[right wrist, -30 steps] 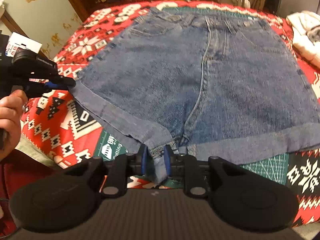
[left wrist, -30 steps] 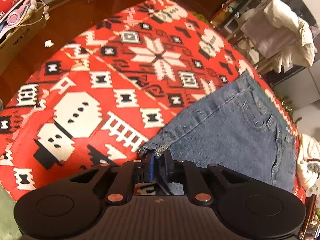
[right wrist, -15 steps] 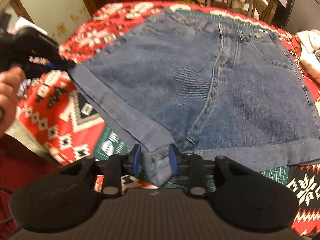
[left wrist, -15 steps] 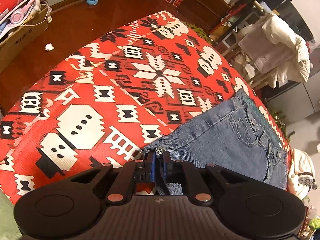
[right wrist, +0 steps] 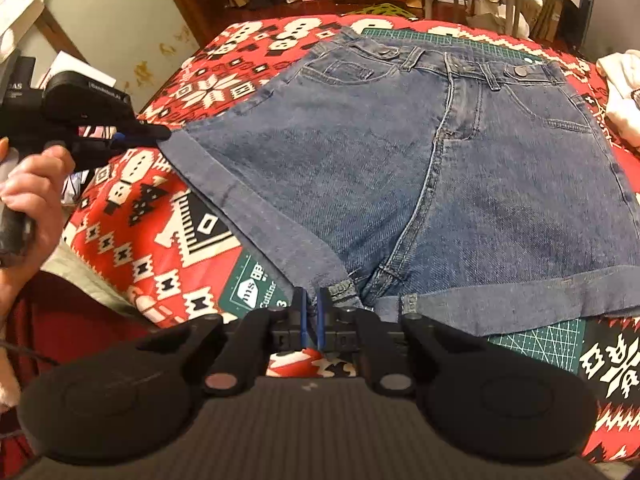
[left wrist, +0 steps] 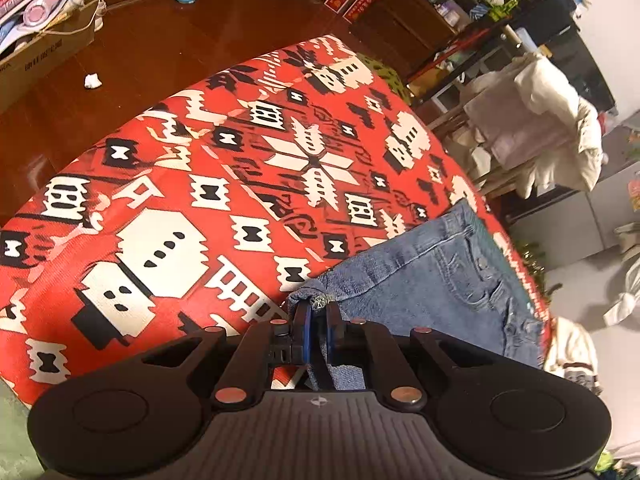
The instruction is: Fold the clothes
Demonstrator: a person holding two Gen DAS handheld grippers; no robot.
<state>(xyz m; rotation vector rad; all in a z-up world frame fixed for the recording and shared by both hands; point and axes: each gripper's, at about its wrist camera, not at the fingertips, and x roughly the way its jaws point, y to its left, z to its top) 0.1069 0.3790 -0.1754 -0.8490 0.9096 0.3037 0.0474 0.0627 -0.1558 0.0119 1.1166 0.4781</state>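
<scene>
The left hand-held gripper (left wrist: 317, 311) has its blue-padded fingers (left wrist: 305, 322) pinched nearly together on a cuff corner of the denim shorts (right wrist: 400, 168). The right hand-held gripper (right wrist: 312, 307) is likewise clamped on the inner cuff. A bare hand (right wrist: 34, 200) grips the left handle at far left.
</scene>
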